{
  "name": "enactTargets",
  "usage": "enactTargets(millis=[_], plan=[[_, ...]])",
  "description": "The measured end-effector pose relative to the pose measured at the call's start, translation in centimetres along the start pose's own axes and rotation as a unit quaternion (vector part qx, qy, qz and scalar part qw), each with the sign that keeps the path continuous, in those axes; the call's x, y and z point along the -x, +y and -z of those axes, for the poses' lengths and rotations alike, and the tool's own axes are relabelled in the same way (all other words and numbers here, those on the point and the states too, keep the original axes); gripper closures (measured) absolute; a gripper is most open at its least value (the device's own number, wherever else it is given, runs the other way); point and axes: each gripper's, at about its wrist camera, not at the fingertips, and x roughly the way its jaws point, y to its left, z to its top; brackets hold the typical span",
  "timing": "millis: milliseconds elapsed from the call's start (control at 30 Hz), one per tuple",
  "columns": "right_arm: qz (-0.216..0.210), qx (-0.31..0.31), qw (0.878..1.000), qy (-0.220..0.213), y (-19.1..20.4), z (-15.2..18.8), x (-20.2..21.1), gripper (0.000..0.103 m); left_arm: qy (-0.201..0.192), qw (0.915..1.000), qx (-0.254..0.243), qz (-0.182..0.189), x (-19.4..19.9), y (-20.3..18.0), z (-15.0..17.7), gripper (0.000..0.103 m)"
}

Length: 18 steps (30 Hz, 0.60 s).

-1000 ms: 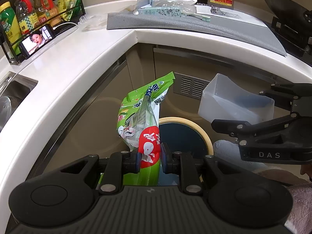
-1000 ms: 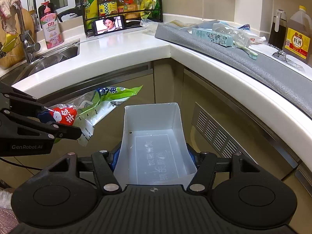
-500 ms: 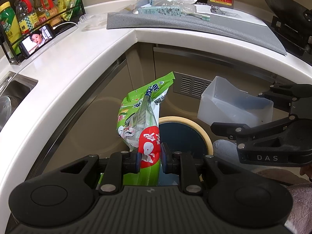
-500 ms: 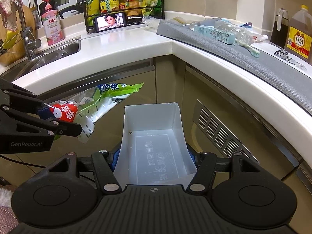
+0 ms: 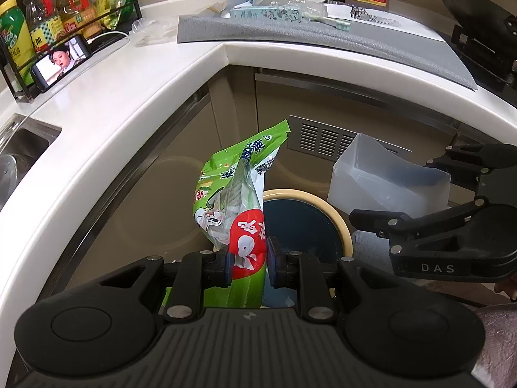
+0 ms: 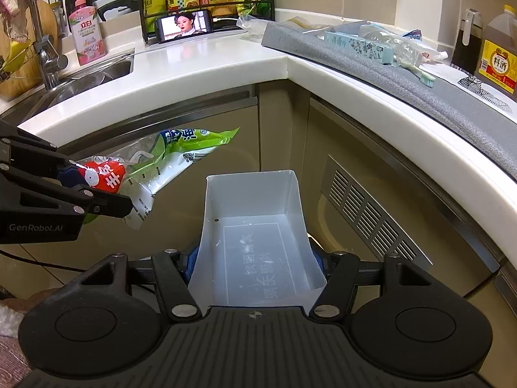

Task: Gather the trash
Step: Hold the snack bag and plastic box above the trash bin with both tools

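Left tongs (image 5: 247,263): we grip the crumpled green-and-red plastic snack bag (image 5: 237,200), above the round cream-rimmed bin (image 5: 336,218).
Right tongs (image 6: 253,266): we clamp the translucent white plastic box (image 6: 255,226), below the desk corner.

green-red wrapper (image 5: 232,207) — translucent white box (image 6: 255,236) — grey mat (image 5: 323,37)

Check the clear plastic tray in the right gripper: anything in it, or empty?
Empty. The right wrist view looks straight into the clear plastic tray: only its bare floor with embossed lettering shows, while the right gripper clamps its near end.
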Motion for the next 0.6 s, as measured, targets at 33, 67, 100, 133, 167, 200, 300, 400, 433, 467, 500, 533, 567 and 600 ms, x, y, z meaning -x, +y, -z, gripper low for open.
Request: enactTargets(millis=[33, 67, 100, 133, 167, 200, 300, 400, 433, 467, 500, 533, 567, 600], plan=[[0.000, 0.000, 1.000, 0.002, 0.0, 0.0, -0.1, 0.038, 0.001, 1.0000, 0.001, 0.000, 0.0, 0.0, 0.0, 0.080], [0.000, 0.000, 1.000, 0.003, 0.0, 0.0, -0.1, 0.038, 0.002, 1.0000, 0.001, 0.000, -0.1, 0.0, 0.0, 0.080], [0.000, 0.001, 1.000, 0.005, 0.0, 0.0, -0.2, 0.038, 0.003, 1.0000, 0.002, 0.000, -0.1, 0.0, 0.1, 0.080], [0.000, 0.002, 1.000, 0.007, 0.1, 0.1, -0.2, 0.038, 0.003, 1.0000, 0.003, 0.000, -0.1, 0.1, 0.1, 0.080], [0.000, 0.003, 1.000, 0.008, 0.1, 0.1, -0.3, 0.038, 0.003, 1.0000, 0.004, 0.000, -0.1, 0.1, 0.1, 0.080], [-0.001, 0.004, 1.000, 0.009, 0.1, 0.1, -0.4, 0.038, 0.003, 1.0000, 0.004, 0.000, -0.1, 0.1, 0.1, 0.080], [-0.001, 0.005, 1.000, 0.012, 0.0, 0.2, -0.6, 0.038, 0.005, 1.0000, 0.005, 0.000, -0.1, 0.1, 0.1, 0.080], [-0.001, 0.004, 1.000, 0.016, -0.1, 0.4, -0.8, 0.038, 0.007, 0.9999, 0.008, 0.002, -0.2, 0.2, 0.2, 0.080], [0.000, 0.003, 1.000, 0.017, -0.2, 0.4, -0.9, 0.038, 0.008, 0.9999, 0.010, 0.002, -0.2, 0.2, 0.2, 0.080], [0.000, 0.002, 1.000, 0.019, -0.3, 0.4, -1.1, 0.038, 0.010, 0.9999, 0.012, 0.003, -0.3, 0.3, 0.1, 0.080], [0.000, 0.000, 1.000, 0.021, -0.4, 0.5, -1.2, 0.038, 0.012, 0.9998, 0.014, 0.005, -0.4, 0.3, 0.0, 0.080], [0.000, -0.002, 1.000, 0.023, -0.5, 0.5, -1.3, 0.038, 0.014, 0.9998, 0.015, 0.006, -0.5, 0.4, 0.0, 0.080], [-0.001, -0.003, 1.000, 0.025, -0.5, 0.5, -1.3, 0.038, 0.016, 0.9997, 0.016, 0.007, -0.6, 0.3, 0.0, 0.080], [-0.002, -0.004, 1.000, 0.026, -0.6, 0.5, -1.4, 0.038, 0.018, 0.9997, 0.016, 0.007, -0.7, 0.3, 0.0, 0.080]])
